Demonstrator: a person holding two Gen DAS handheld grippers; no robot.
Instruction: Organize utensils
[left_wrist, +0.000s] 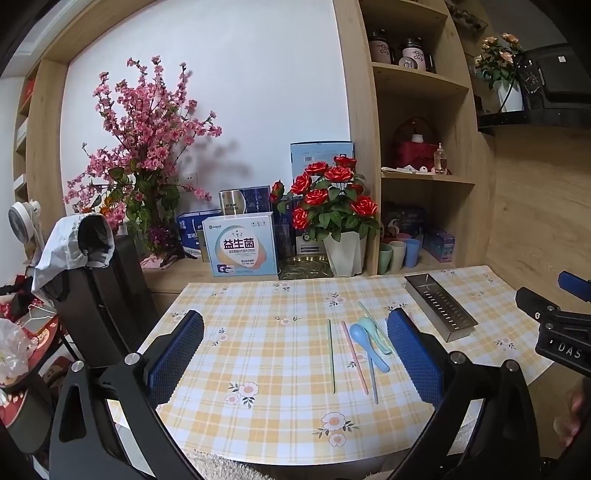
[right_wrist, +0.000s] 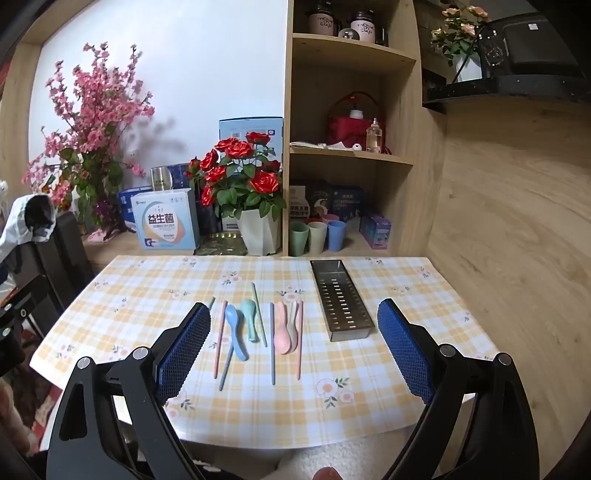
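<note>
Pastel spoons and chopsticks lie loose on the checked tablecloth. In the right wrist view a blue spoon, a green spoon, a pink spoon and several chopsticks lie left of a perforated steel tray, which is empty. The left wrist view shows the blue spoon, a pink chopstick and the tray. My left gripper is open and empty above the table. My right gripper is open and empty above the utensils.
Red roses in a white pot, boxes and pastel cups stand behind the table's far edge. Wooden shelves rise at the back. A black chair with a cloth stands at the left.
</note>
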